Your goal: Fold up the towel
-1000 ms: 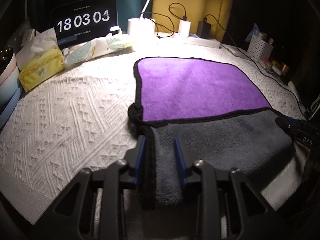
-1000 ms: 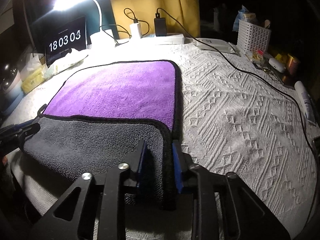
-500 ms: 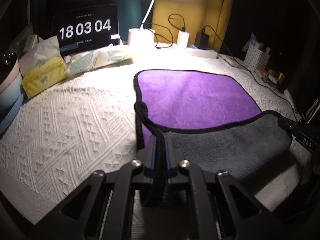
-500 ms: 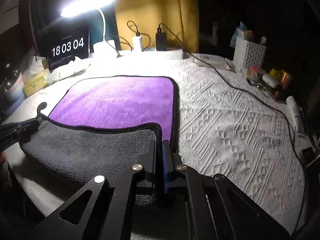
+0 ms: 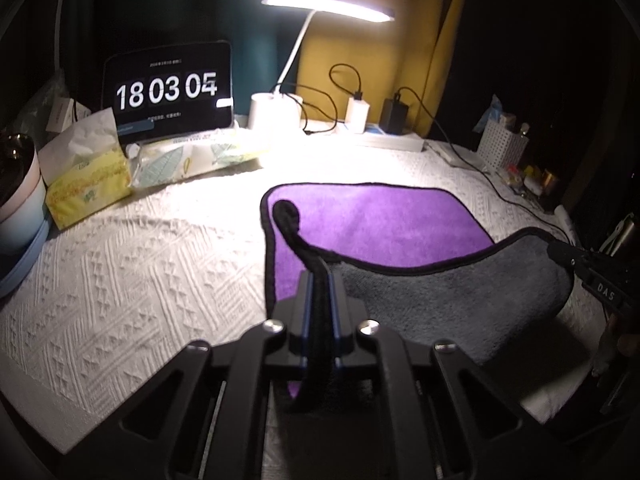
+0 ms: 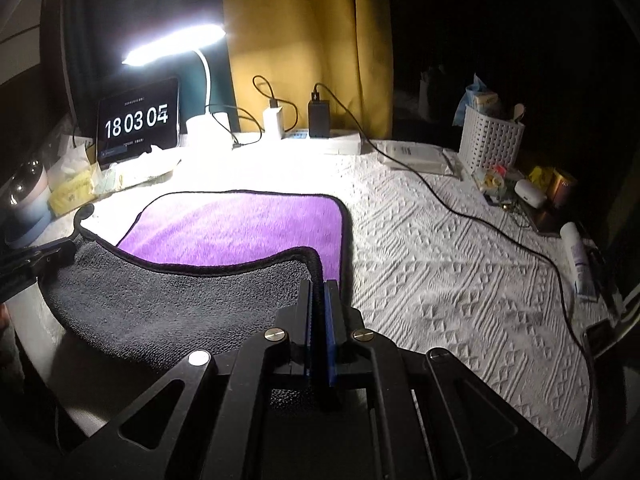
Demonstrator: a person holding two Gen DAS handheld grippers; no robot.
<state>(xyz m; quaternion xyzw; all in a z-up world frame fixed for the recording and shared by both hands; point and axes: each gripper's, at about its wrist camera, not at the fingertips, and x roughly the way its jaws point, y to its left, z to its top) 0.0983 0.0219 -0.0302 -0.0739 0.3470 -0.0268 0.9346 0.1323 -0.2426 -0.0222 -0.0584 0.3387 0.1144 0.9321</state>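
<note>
A towel, purple on one face [image 5: 380, 224] and grey on the other [image 5: 440, 300], with black trim, lies on a white textured cloth. Its near edge is lifted off the table with the grey underside showing. My left gripper [image 5: 318, 280] is shut on the near left corner of the towel, whose hanging loop [image 5: 286, 212] sticks up past the fingers. My right gripper [image 6: 318, 292] is shut on the near right corner of the towel [image 6: 240, 224]. Each gripper shows at the edge of the other's view, the right one [image 5: 592, 268] and the left one [image 6: 36, 260].
A lit desk lamp [image 5: 328, 4], a tablet clock [image 5: 168, 88], tissue packs [image 5: 88, 184], a power strip with chargers [image 5: 376, 128] and a white basket [image 6: 490, 140] line the back. A black cable [image 6: 500, 232] runs across the cloth at right. A cup [image 5: 16, 196] stands far left.
Both grippers closed on the near corners of the towel, then lifted them and carried the near edge up and toward the back, so more grey underside hangs free.
</note>
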